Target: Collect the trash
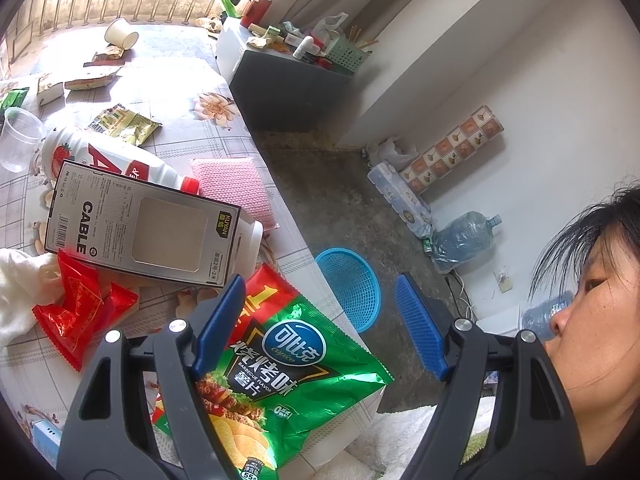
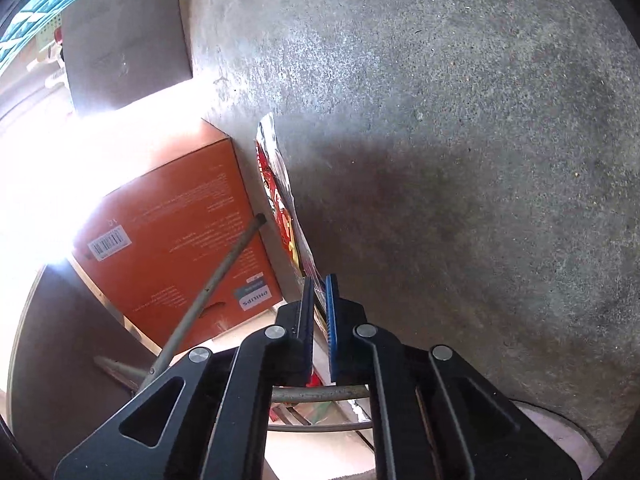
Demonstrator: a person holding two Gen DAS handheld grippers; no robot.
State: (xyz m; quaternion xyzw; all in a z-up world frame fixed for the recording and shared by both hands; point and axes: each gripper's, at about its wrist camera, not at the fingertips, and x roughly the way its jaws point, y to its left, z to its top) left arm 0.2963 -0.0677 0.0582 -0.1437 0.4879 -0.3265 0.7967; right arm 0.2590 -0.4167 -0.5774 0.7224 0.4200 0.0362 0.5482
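Observation:
In the left wrist view my left gripper (image 1: 320, 284) stands open above the table's near corner, and nothing sits between its blue pads. Its left finger (image 1: 220, 316) overlaps a green barbecue chip bag (image 1: 288, 360) lying on the tablecloth. A red foil wrapper (image 1: 76, 312), a grey cable box (image 1: 140, 224) and a strawberry milk bottle (image 1: 100, 156) lie further left. A blue mesh basket (image 1: 352, 284) stands on the floor beside the table. In the right wrist view my right gripper (image 2: 320, 280) is shut on a red and silver foil wrapper (image 2: 280, 184), seen edge-on over the concrete floor.
The table (image 1: 192, 80) carries a clear plastic cup (image 1: 18, 140), a tipped paper cup (image 1: 120, 32), a pink sponge (image 1: 236, 188) and more packets. A person's head (image 1: 580, 320) is close at the right. An orange box (image 2: 172, 240) and metal stool legs (image 2: 224, 272) sit under my right gripper.

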